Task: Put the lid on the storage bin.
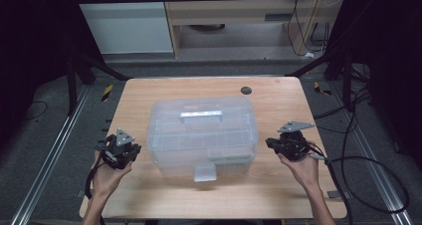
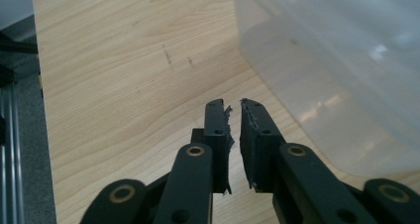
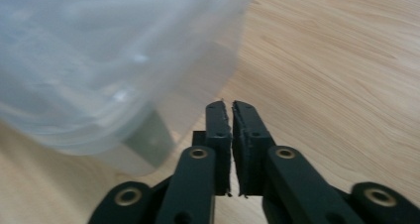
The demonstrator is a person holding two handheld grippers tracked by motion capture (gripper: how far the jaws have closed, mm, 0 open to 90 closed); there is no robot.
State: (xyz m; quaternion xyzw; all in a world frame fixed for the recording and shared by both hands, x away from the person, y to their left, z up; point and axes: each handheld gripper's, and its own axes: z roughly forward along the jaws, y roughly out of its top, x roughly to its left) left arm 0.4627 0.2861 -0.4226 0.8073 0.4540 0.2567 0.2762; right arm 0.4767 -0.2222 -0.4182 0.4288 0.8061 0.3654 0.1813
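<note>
Table: light wood, carrying one clear plastic storage box at its centre, lid down, flat handle on top, front latch tab hanging off the near edge of the box. Dividers faintly visible through the lid; contents not discernible.

Left gripper just beside the box's left wall, right gripper just beside its right wall, neither touching. Fingers of the left nearly together, a thin slit between them, nothing held. Fingers of the right likewise almost closed, empty.

Risks, as judged: smooth, curved box walls offer poor purchase; with fingers this close together, a sideways push would more likely slide or turn the box than grip it. Uneven pressure from the two sides could skew it toward the table's far edge. Latch tab small and translucent, easily missed or bent.

Surroundings: dark round grommet beyond the box, well apart. Trailing cable right of the box, off the table. No obstruction between either gripper and the box.
</note>
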